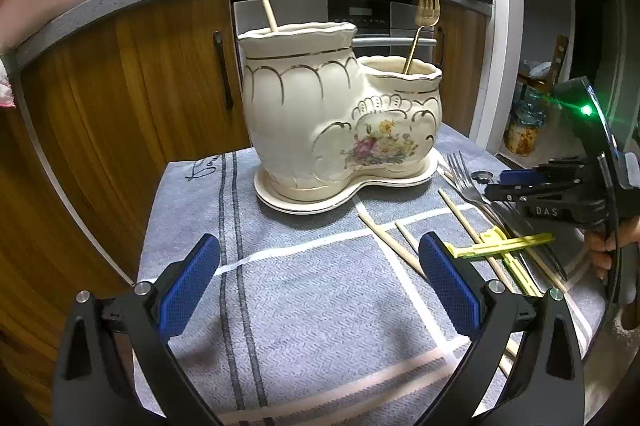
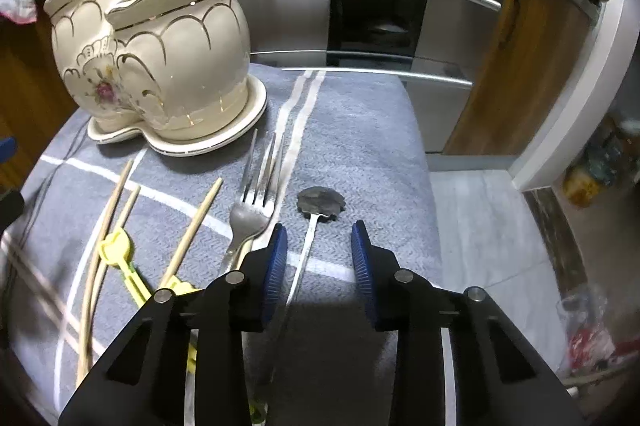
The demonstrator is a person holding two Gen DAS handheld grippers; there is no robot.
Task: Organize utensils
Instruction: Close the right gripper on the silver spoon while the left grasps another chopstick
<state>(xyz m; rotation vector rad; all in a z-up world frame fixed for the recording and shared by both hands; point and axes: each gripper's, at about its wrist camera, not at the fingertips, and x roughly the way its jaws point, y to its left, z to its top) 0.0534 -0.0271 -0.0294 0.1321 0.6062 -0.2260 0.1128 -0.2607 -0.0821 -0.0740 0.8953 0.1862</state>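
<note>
The left gripper hangs over the grey striped cloth on the worktop, its jaws spread wide with nothing between them. At twelve o'clock from it stands the cream ceramic holder on its matching saucer: a wooden chopstick leans in the tall compartment, a gold fork stands in the lower one. Towards three o'clock of the holder lie loose chopsticks, a yellow plastic piece, then a steel fork. Further right, the right gripper is tilted down over a small spoon with a scalloped bowl, bowl at twelve o'clock; the slim handle runs between its jaws, close to the left blue pad, the jaws part-closed and not visibly pinching it.
</note>
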